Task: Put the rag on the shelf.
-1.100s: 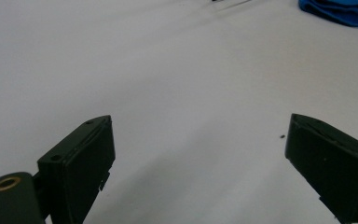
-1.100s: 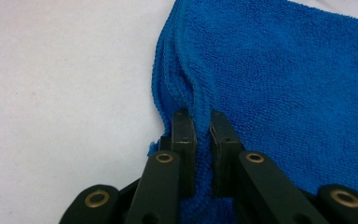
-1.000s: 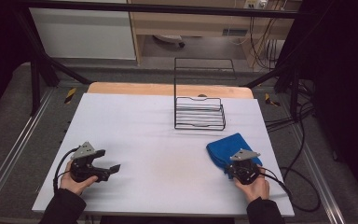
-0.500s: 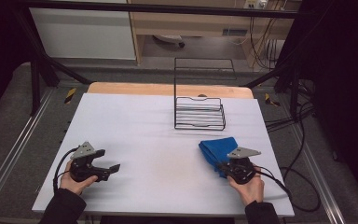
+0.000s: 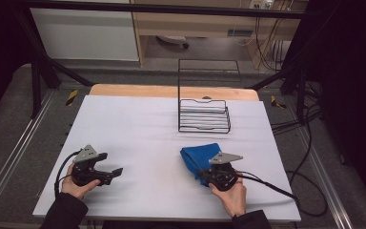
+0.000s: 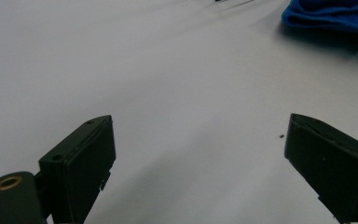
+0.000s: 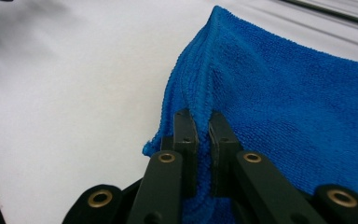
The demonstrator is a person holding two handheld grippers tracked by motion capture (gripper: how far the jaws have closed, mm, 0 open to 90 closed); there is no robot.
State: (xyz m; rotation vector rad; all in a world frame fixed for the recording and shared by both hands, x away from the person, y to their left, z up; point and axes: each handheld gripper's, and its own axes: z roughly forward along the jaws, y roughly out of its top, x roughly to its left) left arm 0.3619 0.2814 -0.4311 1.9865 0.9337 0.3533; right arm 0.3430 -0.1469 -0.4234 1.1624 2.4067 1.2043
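Pinching a folded blue cloth (image 7: 279, 107) — right gripper (image 7: 200, 122) fingers clamped on its near edge; left gripper (image 6: 200, 154) fingers apart.

No readable text, labels, brands or nos. anywhere I can see from here. Tabletop (image 5: 138, 129) is plain white, no markings. Yellow-black patches on the floor at 10 and 2 o'clock of the tabletop are stripes only, no lettering. A pale panel on the shelf unit at 12 o'clock is too small and blurred to read.
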